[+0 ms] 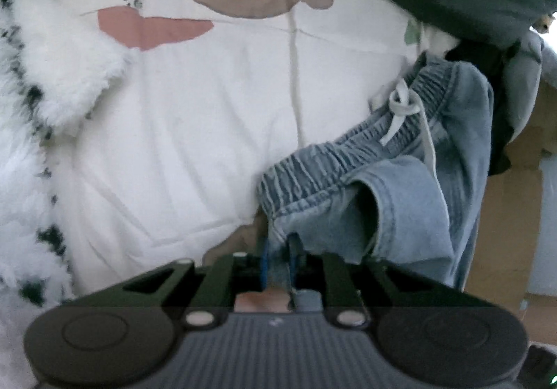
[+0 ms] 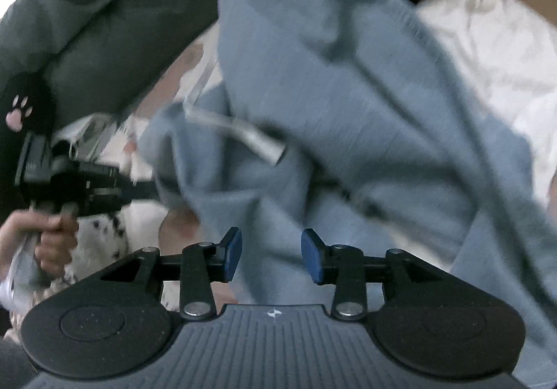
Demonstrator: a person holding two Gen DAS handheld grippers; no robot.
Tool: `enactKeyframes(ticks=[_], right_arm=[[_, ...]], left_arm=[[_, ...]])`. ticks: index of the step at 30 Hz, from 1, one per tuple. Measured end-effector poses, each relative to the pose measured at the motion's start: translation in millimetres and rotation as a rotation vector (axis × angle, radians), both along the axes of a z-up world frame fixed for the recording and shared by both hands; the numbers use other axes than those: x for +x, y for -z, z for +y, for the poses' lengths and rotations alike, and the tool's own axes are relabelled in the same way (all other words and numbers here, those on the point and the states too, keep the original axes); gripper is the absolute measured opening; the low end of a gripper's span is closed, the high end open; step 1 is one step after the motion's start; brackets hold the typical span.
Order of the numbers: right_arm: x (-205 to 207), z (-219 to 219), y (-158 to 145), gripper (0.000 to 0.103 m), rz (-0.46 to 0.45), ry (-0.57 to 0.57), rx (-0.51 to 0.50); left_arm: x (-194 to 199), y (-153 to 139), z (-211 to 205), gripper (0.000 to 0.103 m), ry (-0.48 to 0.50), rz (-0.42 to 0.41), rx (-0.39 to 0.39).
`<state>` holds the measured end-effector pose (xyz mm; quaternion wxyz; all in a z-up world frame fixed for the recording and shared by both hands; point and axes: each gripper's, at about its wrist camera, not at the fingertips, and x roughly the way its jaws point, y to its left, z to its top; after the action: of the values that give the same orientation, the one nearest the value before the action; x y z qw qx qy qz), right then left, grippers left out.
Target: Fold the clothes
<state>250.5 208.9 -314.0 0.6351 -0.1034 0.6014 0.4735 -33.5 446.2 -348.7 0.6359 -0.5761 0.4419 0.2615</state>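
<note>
- Over on the left, the left tongs (image 1: 278, 267) are pinched shut on the waistband corner of the denim shorts (image 1: 400, 187); only a thin fold of cloth sits between the blue pads (image 1: 265, 262).
- That bite looks shallow to me. If the hand pulls sideways hard, the hem could slide out and the shorts would drop in a heap on the bed sheet (image 1: 195, 131).
- The fluffy spotted garment (image 1: 52, 82) lies along the bed's left edge, close enough that a dragged shorts leg might snag it.
- The white drawstring (image 1: 400, 107) dangles loose at the waistband; it could get trapped inside a fold.
- Shorts sit toward the right side of the bed, lifted and bunched. I'd say the waistband runs from the tongs up and away toward the far right corner, legs trailing off to the right; the exact long axis is hard to call while it's crumpled.
- Moving right: the right tongs (image 2: 271, 255) stand open, pads apart, denim (image 2: 348, 103) draped between them but not pressed.
- Risk there: closing now may grab a double layer mid-panel rather than an edge, twisting the fold.
</note>
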Motion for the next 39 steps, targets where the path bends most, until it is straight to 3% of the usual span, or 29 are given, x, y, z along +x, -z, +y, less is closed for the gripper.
enactKeyframes(ticks=[4, 9, 15, 20, 29, 32, 34, 37, 39], right_arm=[[24, 8, -13, 0.045, -0.059, 0.022, 0.023], [39, 31, -18, 0.045, -0.109, 0.022, 0.042], [38, 56, -19, 0.045, -0.135, -0.008, 0.057], [37, 64, -21, 0.045, -0.140, -0.006, 0.068], [32, 66, -28, 0.045, -0.182, 0.006, 0.063], [31, 62, -28, 0.045, -0.193, 0.017, 0.055], [31, 59, -27, 0.045, -0.207, 0.022, 0.042], [32, 53, -25, 0.045, -0.203, 0.025, 0.048], [33, 50, -25, 0.045, -0.202, 0.035, 0.049]], left_arm=[[3, -22, 16, 0.046, 0.070, -0.012, 0.067], [4, -44, 38, 0.055, 0.042, -0.033, 0.157], [39, -41, 69, 0.055, 0.002, -0.093, 0.195], [79, -33, 85, 0.055, 0.019, -0.165, 0.179], [146, 7, 90, 0.056, 0.052, -0.193, 0.103], [158, 22, 90, 0.051, 0.033, -0.194, 0.087], [163, 29, 89, 0.021, 0.037, -0.195, 0.068], [165, 35, 89, 0.004, 0.037, -0.198, 0.048], [162, 31, 88, 0.000, 0.032, -0.215, 0.072]])
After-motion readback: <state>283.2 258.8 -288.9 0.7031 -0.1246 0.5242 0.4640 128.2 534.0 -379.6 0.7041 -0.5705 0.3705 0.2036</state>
